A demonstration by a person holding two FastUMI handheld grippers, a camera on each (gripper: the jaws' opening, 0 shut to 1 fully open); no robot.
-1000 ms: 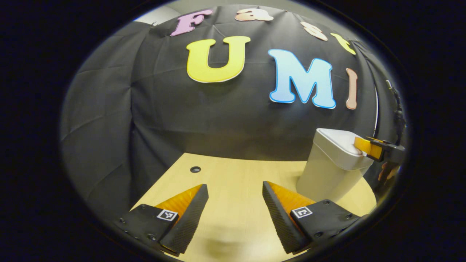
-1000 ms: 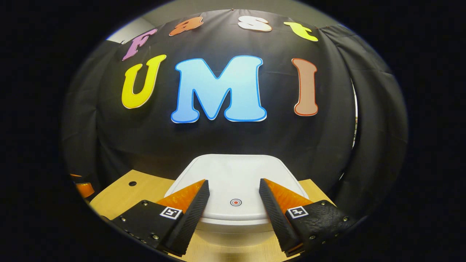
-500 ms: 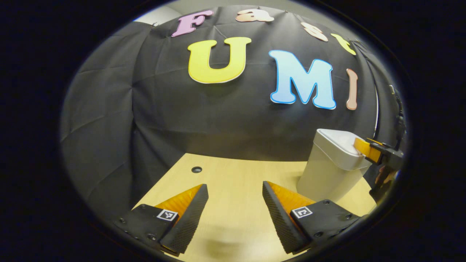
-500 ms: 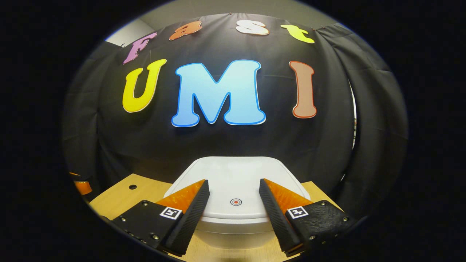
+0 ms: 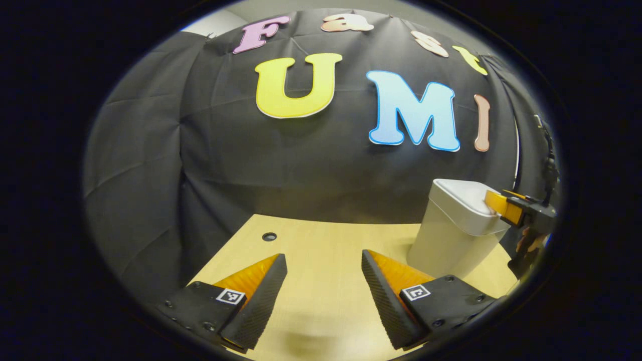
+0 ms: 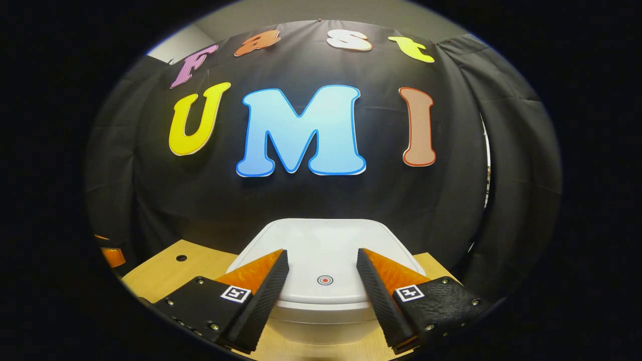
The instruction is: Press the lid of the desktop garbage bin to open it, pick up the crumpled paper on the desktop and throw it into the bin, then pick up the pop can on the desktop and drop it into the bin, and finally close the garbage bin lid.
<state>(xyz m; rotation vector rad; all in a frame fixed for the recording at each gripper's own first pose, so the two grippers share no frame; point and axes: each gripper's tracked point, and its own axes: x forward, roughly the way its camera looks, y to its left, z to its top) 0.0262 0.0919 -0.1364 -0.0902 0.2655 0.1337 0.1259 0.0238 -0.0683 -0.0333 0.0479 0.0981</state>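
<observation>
My right gripper point(image 6: 322, 260) is spread wide and holds nothing, its fingers straddling the front of the bin lid point(image 6: 321, 245) with the red press dot point(image 6: 325, 280) between them. The desktop garbage bin point(image 5: 454, 233) stands closed at the far right of the desk point(image 5: 321, 245). I judge this the lid-pressing step; next I must bear down near that dot so the latch releases. My left gripper point(image 5: 323, 263) hovers wide and empty over bare desk, well apart from the bin.
</observation>
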